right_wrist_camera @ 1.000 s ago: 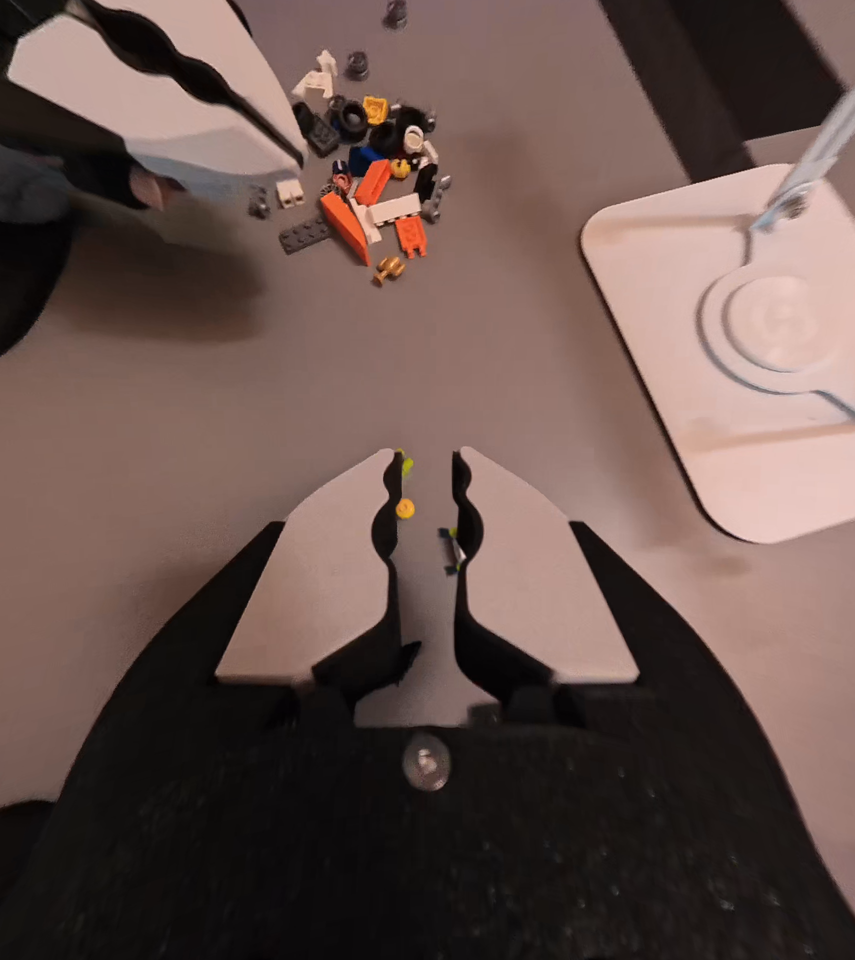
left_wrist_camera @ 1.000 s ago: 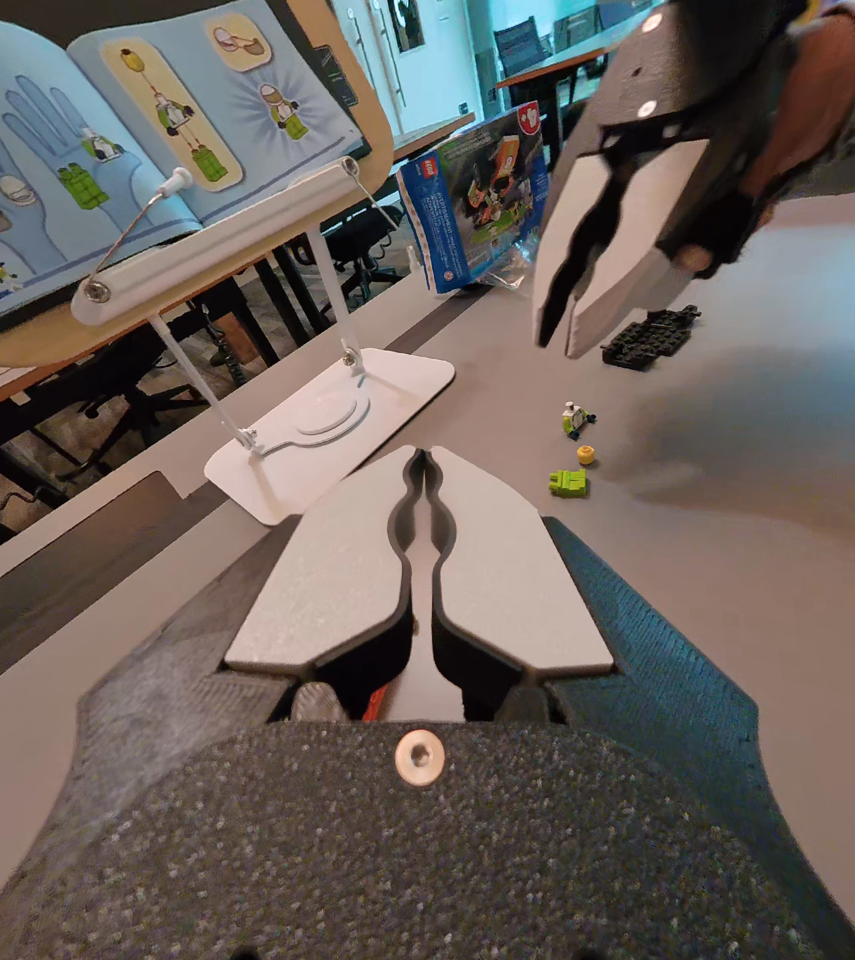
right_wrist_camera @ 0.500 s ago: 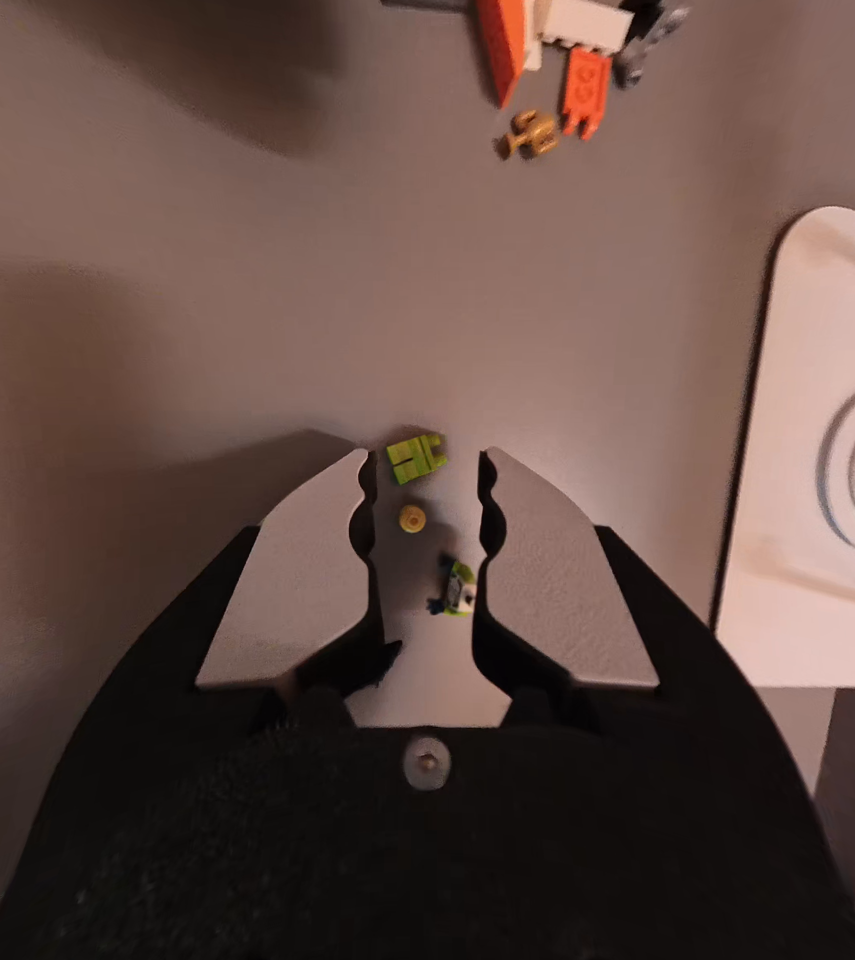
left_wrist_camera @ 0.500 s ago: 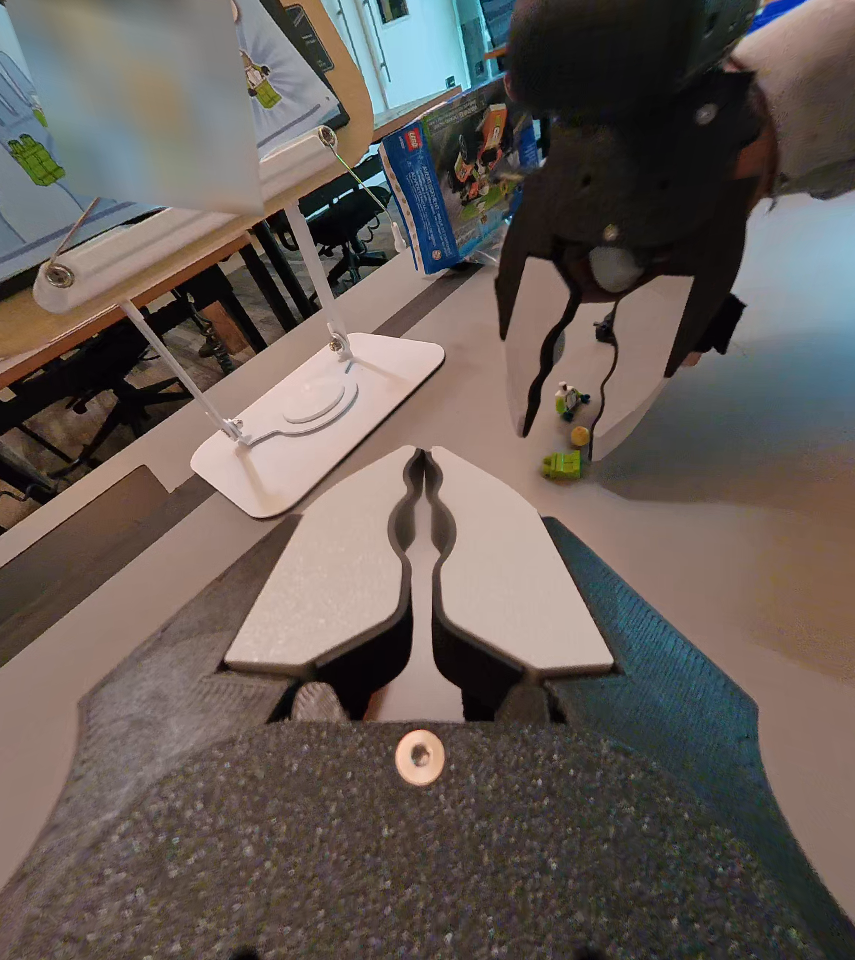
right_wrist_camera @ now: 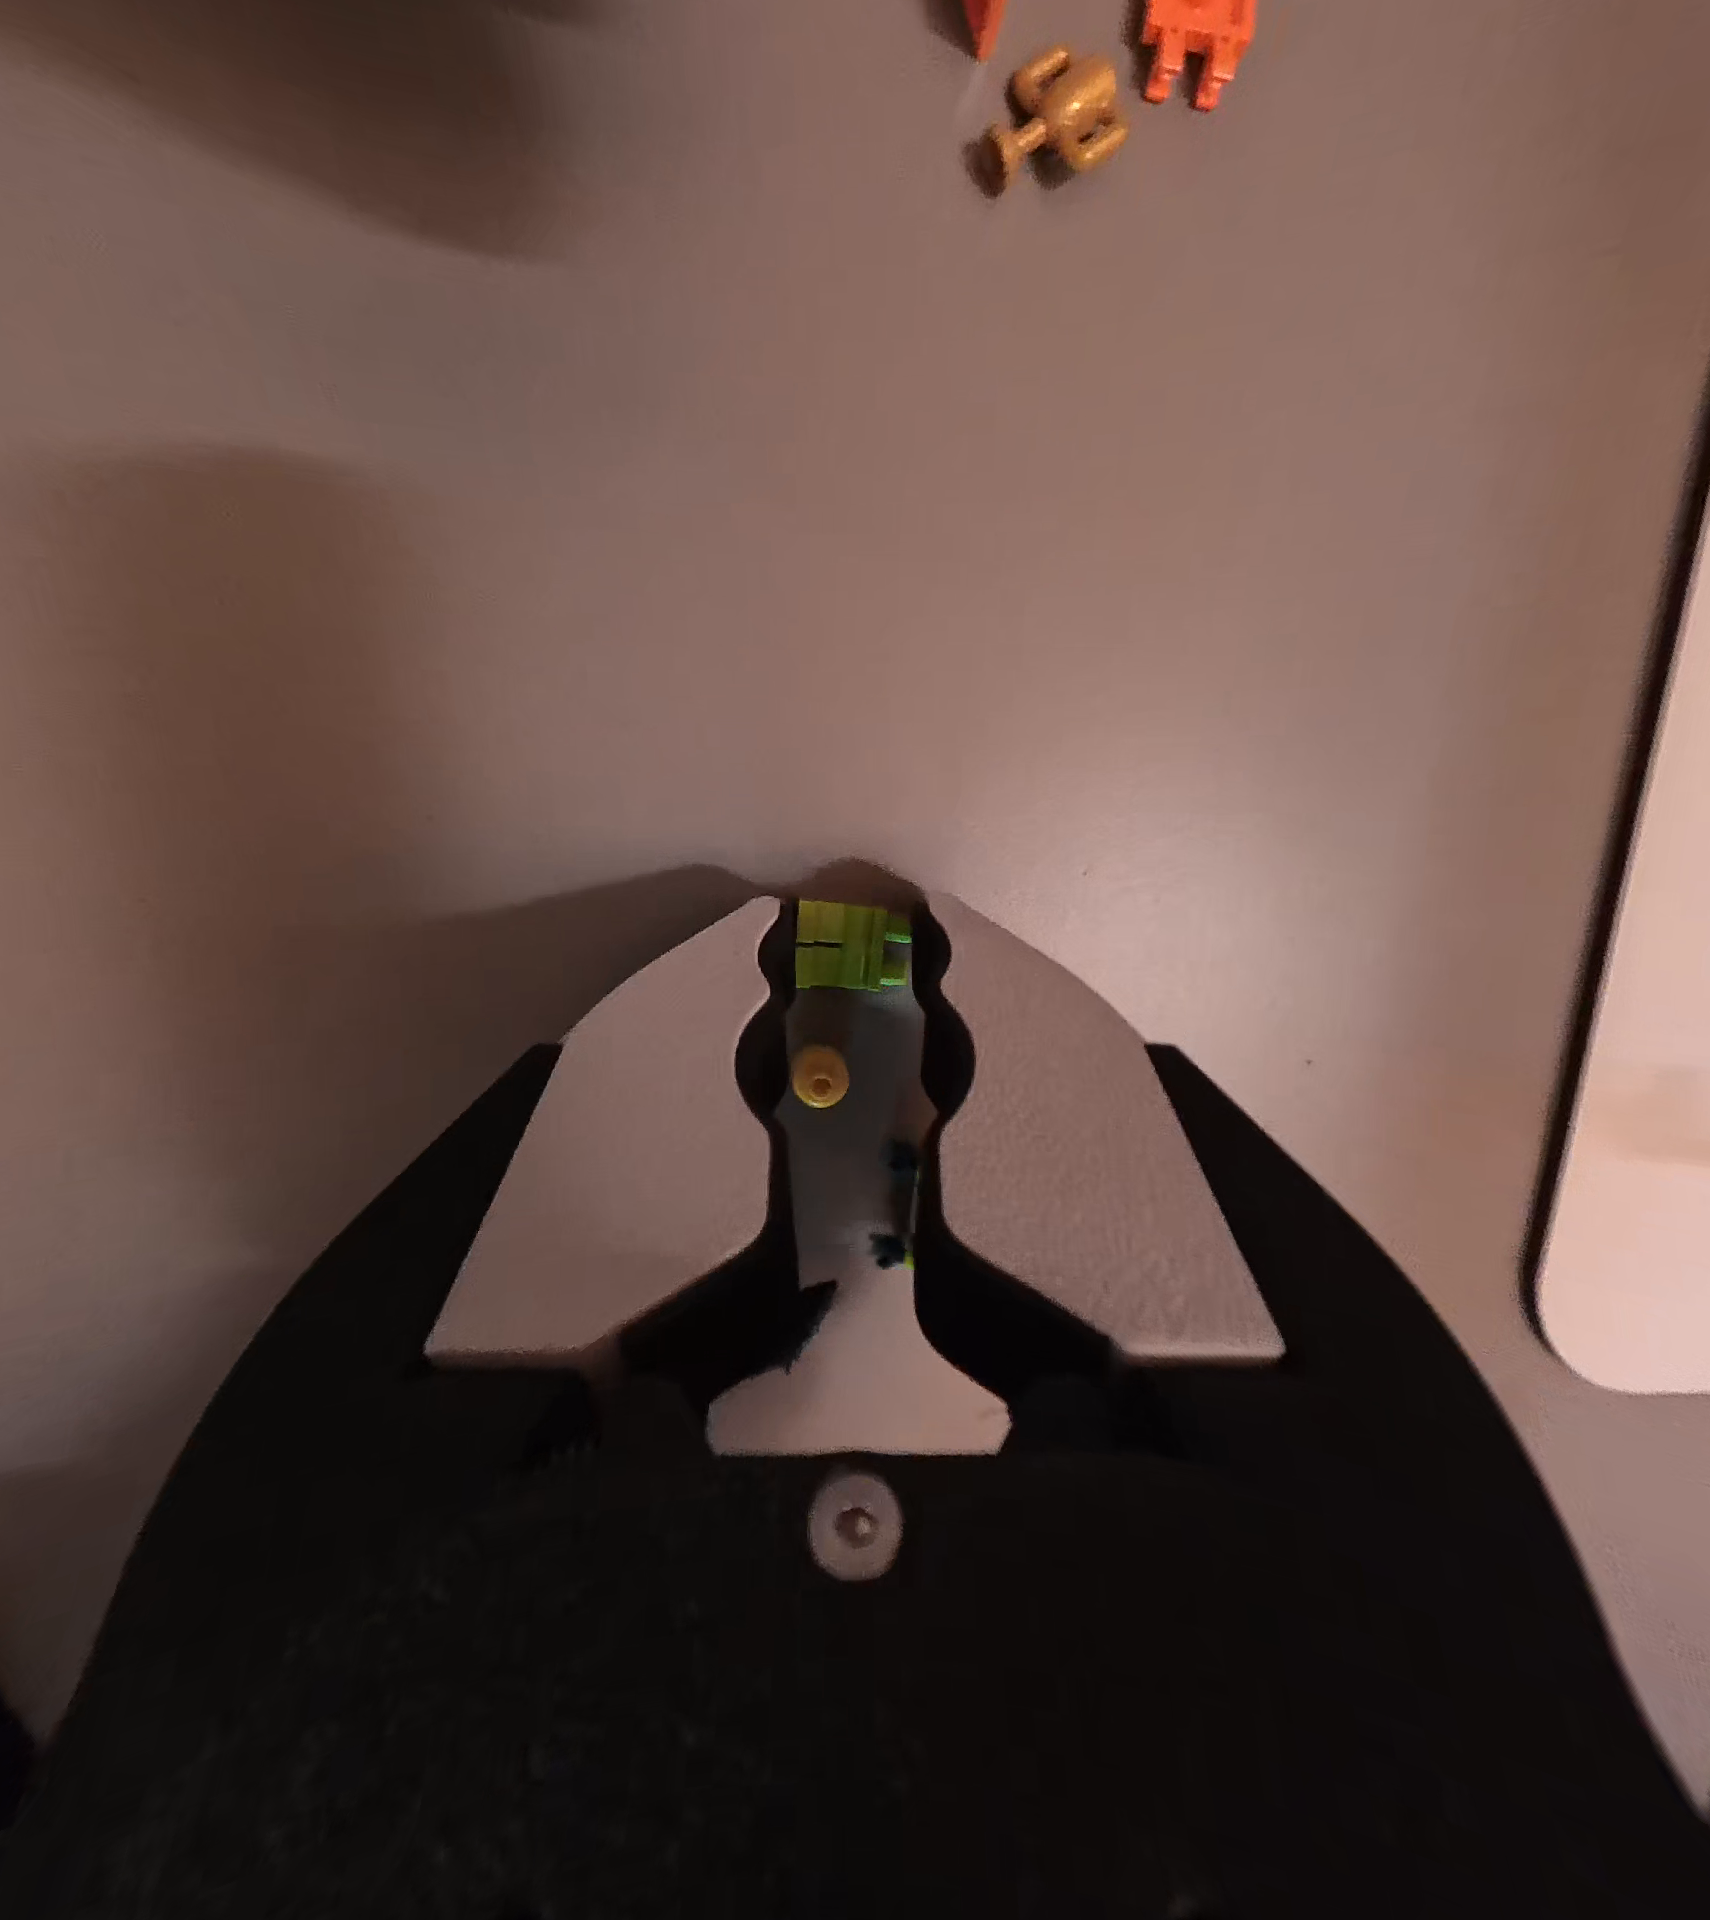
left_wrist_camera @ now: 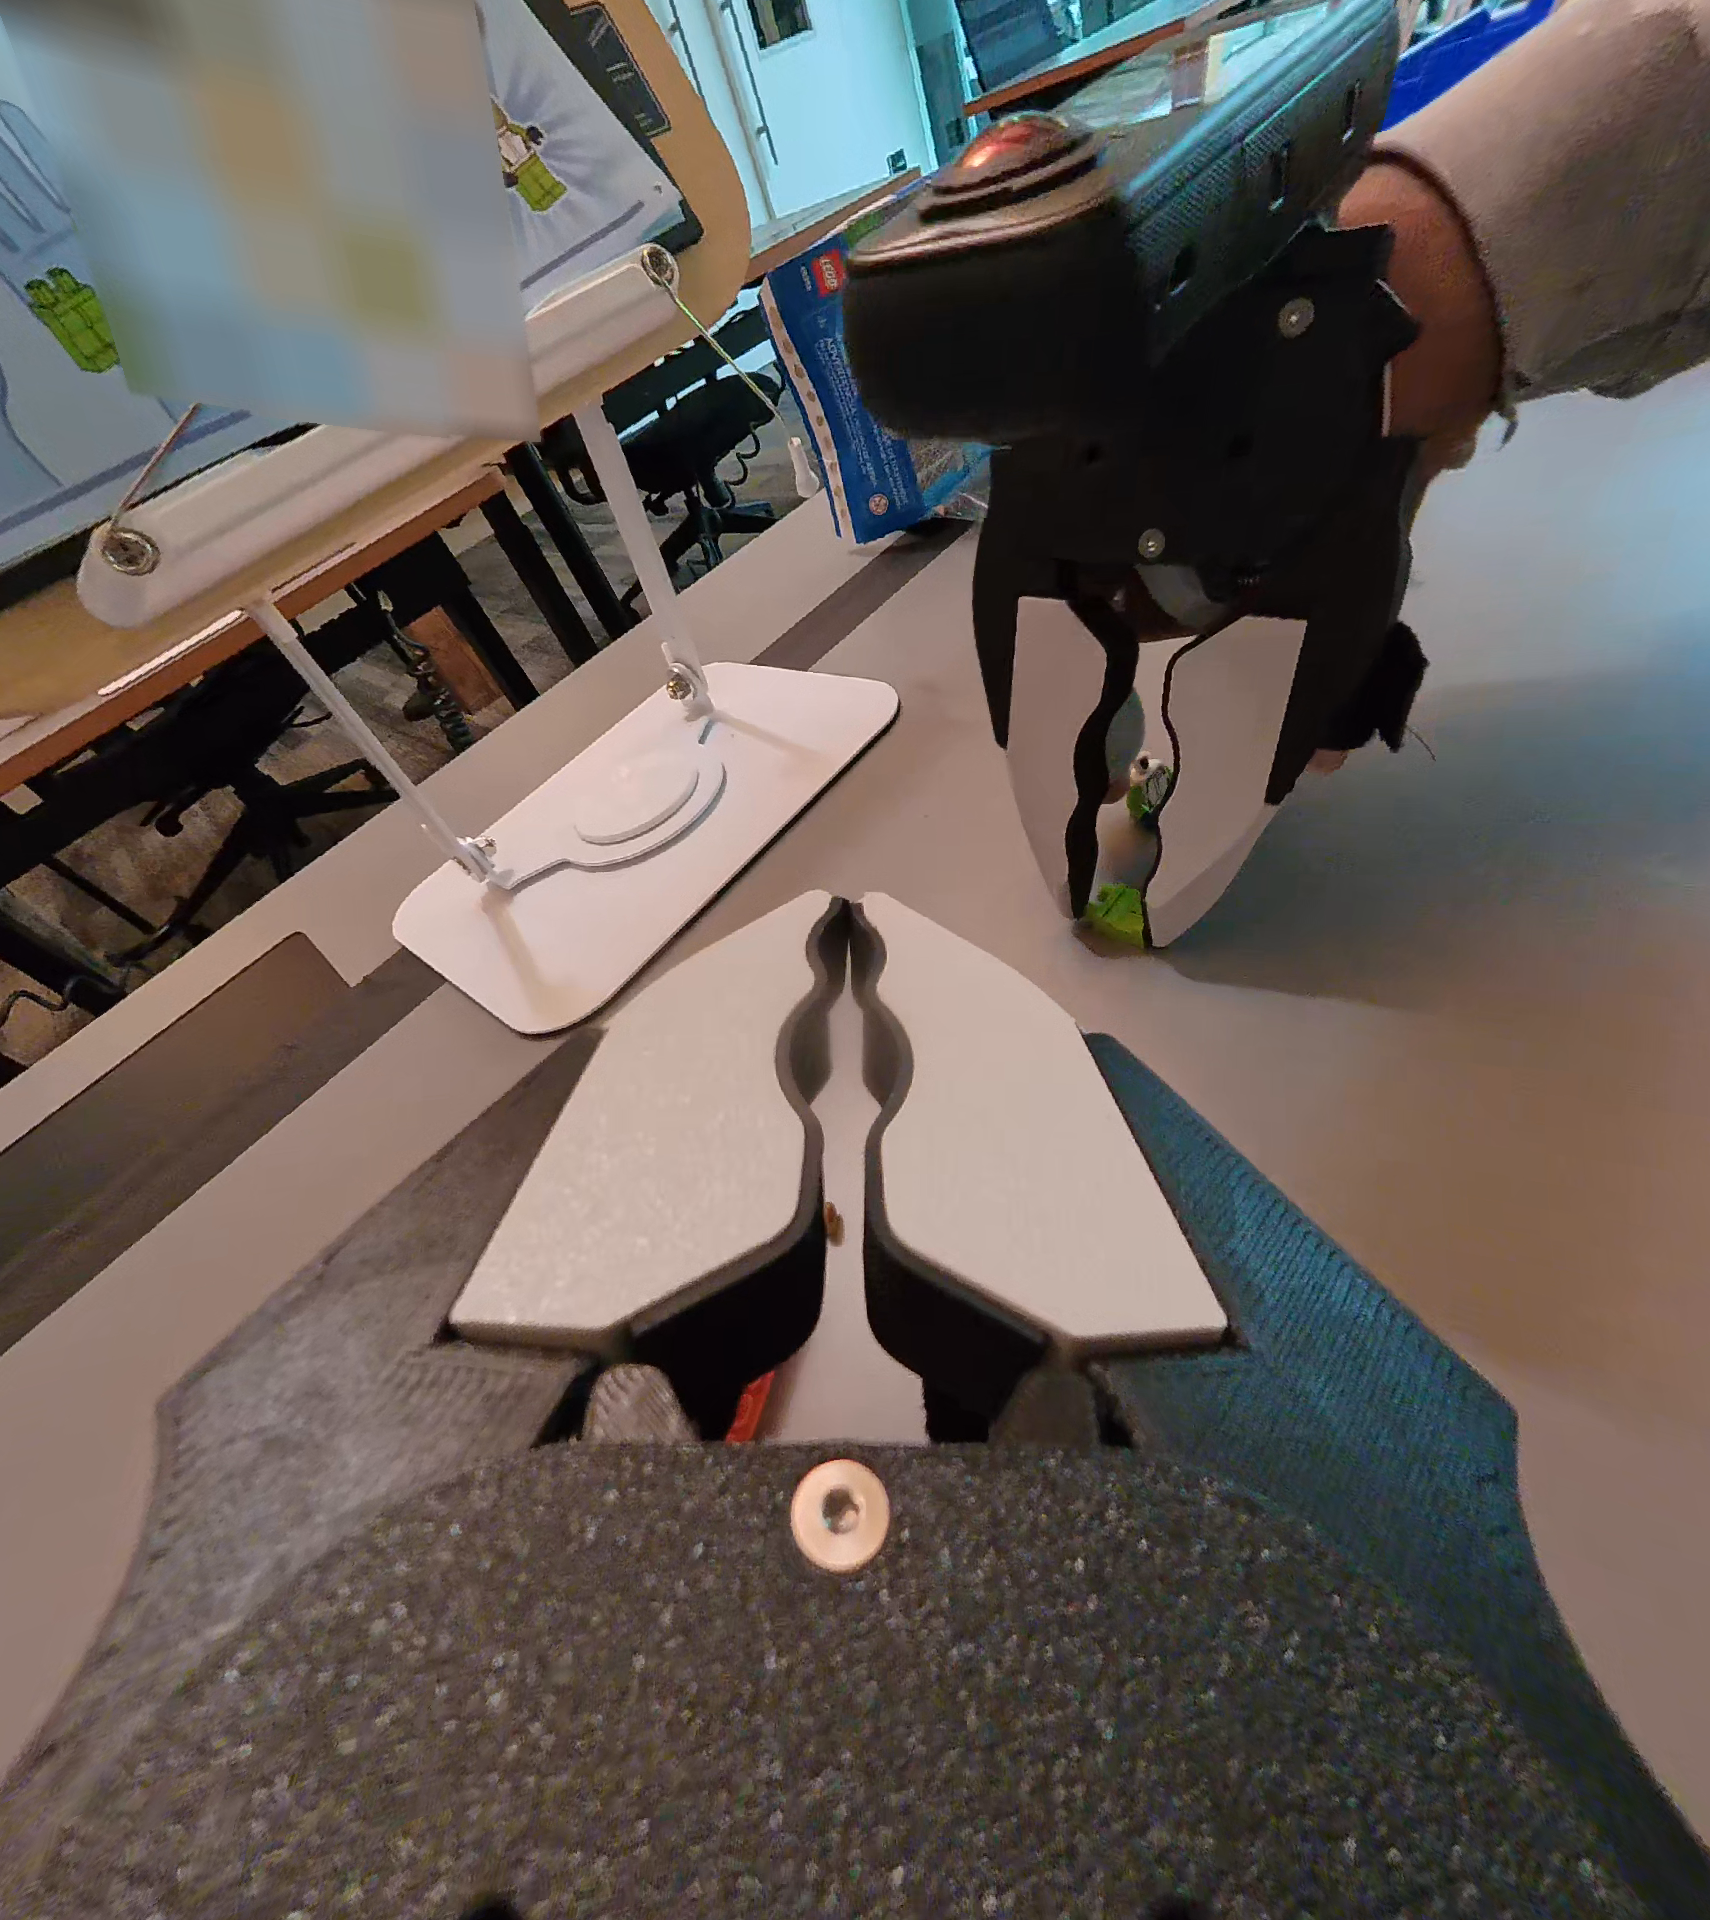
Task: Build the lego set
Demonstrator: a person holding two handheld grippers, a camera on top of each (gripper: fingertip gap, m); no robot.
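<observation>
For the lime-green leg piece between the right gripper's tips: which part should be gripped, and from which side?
Grip the lime-green leg piece across its two flat outer sides, coming straight down from above. It lies flat on the table, and the right gripper already straddles it tips-down, one finger on each side. Whether the pads touch it yet is unclear. The yellow stud lies just behind, so close only at the tips.

Low wrist cameras, shared green piece (left_wrist_camera: 1113,912)

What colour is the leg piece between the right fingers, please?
Lime green leg piece; clearest in the right wrist view.
</observation>
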